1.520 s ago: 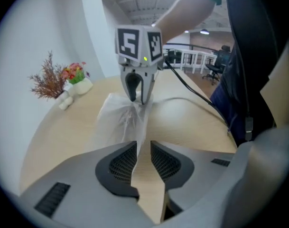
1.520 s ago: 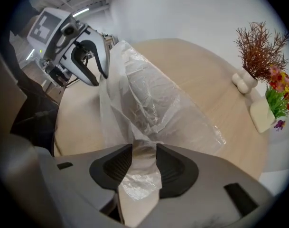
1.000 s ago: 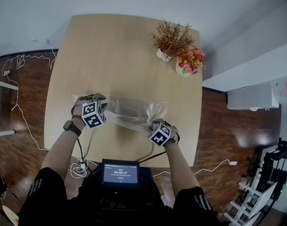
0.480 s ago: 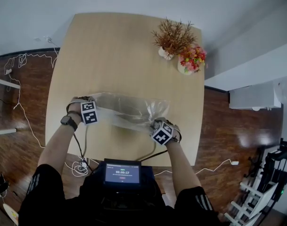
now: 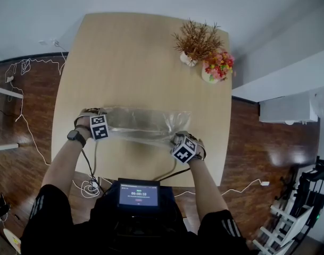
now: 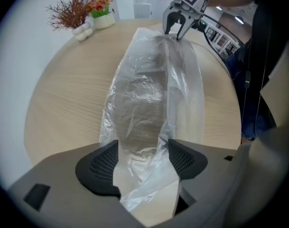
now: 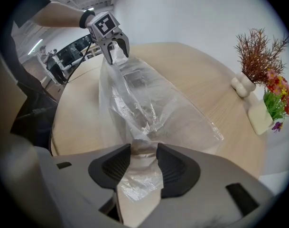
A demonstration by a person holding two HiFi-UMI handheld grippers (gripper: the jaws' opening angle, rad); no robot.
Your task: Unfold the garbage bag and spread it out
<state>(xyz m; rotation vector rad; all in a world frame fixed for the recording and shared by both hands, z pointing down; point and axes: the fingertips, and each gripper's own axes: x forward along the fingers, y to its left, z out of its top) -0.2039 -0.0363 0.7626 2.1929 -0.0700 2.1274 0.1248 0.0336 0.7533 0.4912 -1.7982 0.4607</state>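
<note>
bag (image 5: pixel 143 124): clear film, lying on the desk (image 5: pixel 124 57) near the front edge, drawn out crosswise between the two tongs; wrinkled, a long narrow strip
left tongs (image 6: pixel 142 161): spread wide, have just been opening; the bag's left end lies loose between the pads, neither pad pressing on it
right tongs (image 7: pixel 143 163): parted too, with a narrower gap, have just opened a little more; the bag's other end sits bunched between the pads, and the hold looks slack
change: a second ago the bag was humped and puckered between the tongs, with its left end pinched and held higher; now that end is down on the desk and further out to the left, and the film lies lower and straighter
meaning: reads as the lay-down step; the lengthwise stretch looks done and both ends are being let go
left to do: the strip looks folded along its length, so opening it across its width probably remains
risk: thin film may cling to the pads and lift or rumple when the tongs pull away; a straight, slow lift would suit
vases (image 5: pixel 204 68): two at the far right corner, well apart from the bag, no obstacle
</note>
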